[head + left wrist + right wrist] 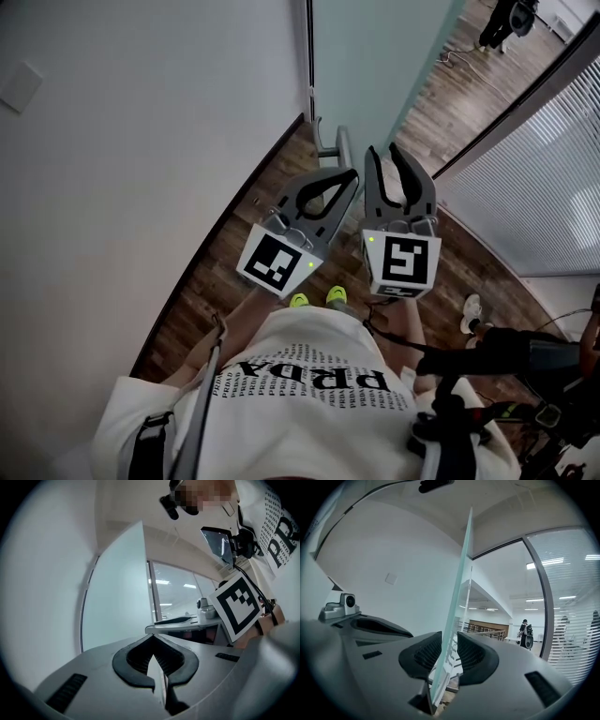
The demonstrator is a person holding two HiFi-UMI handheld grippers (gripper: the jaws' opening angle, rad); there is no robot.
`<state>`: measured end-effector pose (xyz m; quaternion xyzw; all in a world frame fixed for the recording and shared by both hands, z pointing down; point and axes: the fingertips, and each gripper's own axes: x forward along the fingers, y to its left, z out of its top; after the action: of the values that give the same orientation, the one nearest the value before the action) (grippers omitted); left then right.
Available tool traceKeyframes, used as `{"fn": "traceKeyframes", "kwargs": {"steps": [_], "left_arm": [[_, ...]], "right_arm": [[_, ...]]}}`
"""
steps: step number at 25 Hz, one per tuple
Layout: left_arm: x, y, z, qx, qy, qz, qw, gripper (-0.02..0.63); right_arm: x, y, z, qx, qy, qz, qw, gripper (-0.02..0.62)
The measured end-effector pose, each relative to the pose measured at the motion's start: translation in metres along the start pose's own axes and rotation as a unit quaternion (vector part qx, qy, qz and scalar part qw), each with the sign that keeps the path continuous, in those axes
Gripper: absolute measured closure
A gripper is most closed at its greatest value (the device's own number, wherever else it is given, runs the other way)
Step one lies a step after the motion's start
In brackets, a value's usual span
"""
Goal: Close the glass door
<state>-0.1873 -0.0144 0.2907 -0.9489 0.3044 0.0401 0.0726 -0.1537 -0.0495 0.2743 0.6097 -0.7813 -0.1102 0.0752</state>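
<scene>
Two grippers in our hands, side by side above the wooden floor (202,281).

Item 1, glass door (462,569): frosted pane, upright, seen edge-on in the right gripper view. Its free edge runs straight between the right jaws. White wall (393,550) lies on one side of it, a slatted window (576,597) on the other. In the head view the pane rises beyond both grippers, and its metal handle (335,147) is near the left jaws' tips.

Item 2, right gripper (449,635): jaws spread, one on each side of the pane's edge. One pad sits just beside the glass and a gap shows at the other, so we record no pinch.

Item 3, left gripper (153,639): jaws pressed together at the tips, nothing between them. The door stands ahead of it, apart from it.
</scene>
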Motion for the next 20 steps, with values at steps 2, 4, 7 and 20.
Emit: {"fn": "traceKeyframes", "kwargs": {"steps": [2,4,7,20], "left_arm": [[0.008,-0.005,0.002,0.007,-0.001,0.013,0.9999,0.603],[0.023,-0.008,0.004,0.010,0.003,0.027,0.9996,0.603],[0.055,-0.008,0.014,0.021,0.005,0.041,0.9989,0.603],[0.091,-0.016,-0.015,0.041,-0.009,0.020,0.9989,0.603]], "right_arm": [[-0.006,-0.009,-0.005,0.003,-0.002,0.006,1.000,0.499],[-0.010,-0.023,-0.007,0.006,-0.006,0.013,1.000,0.500],[-0.009,-0.051,-0.006,0.007,-0.012,0.019,1.000,0.516],[-0.007,-0.072,-0.030,-0.014,-0.015,0.014,1.000,0.534]]}}
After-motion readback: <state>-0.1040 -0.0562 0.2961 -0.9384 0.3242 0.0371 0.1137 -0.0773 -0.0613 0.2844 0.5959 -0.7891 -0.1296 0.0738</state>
